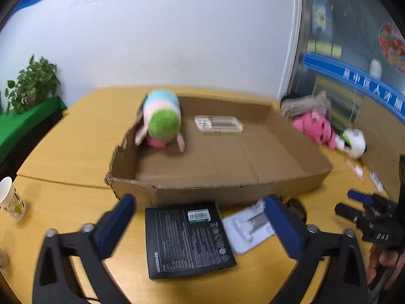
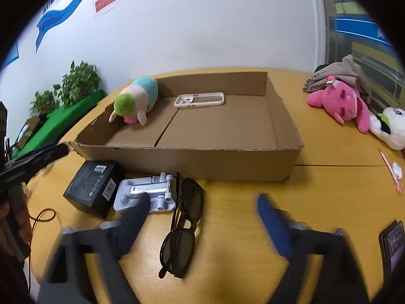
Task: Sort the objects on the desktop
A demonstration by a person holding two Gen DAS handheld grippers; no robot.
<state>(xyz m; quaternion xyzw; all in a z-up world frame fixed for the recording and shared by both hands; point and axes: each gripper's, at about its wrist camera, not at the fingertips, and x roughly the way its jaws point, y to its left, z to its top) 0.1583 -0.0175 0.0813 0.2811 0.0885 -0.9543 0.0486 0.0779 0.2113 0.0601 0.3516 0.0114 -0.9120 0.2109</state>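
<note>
A shallow cardboard box (image 1: 227, 187) (image 2: 202, 159) stands on the yellow table. Inside it lie a pastel plush with a green head (image 1: 162, 124) (image 2: 135, 98) and a clear phone case (image 1: 219, 124) (image 2: 200, 99). In front of the box lie a black product box (image 1: 187, 240) (image 2: 92, 190), a white folding stand (image 1: 249, 225) (image 2: 149, 192) and black sunglasses (image 2: 183, 223). My left gripper (image 1: 200, 223) is open and empty above the black box. My right gripper (image 2: 202, 215) is open and empty above the sunglasses; it also shows in the left wrist view (image 1: 354, 202).
A pink plush (image 1: 314, 126) (image 2: 341, 103), a white plush (image 1: 354, 141) (image 2: 391, 126) and a grey cloth (image 2: 339, 76) lie at the right. A paper cup (image 1: 7, 195) stands at the left. A pink pen (image 2: 389, 172) and a dark phone (image 2: 393, 243) lie at the right edge.
</note>
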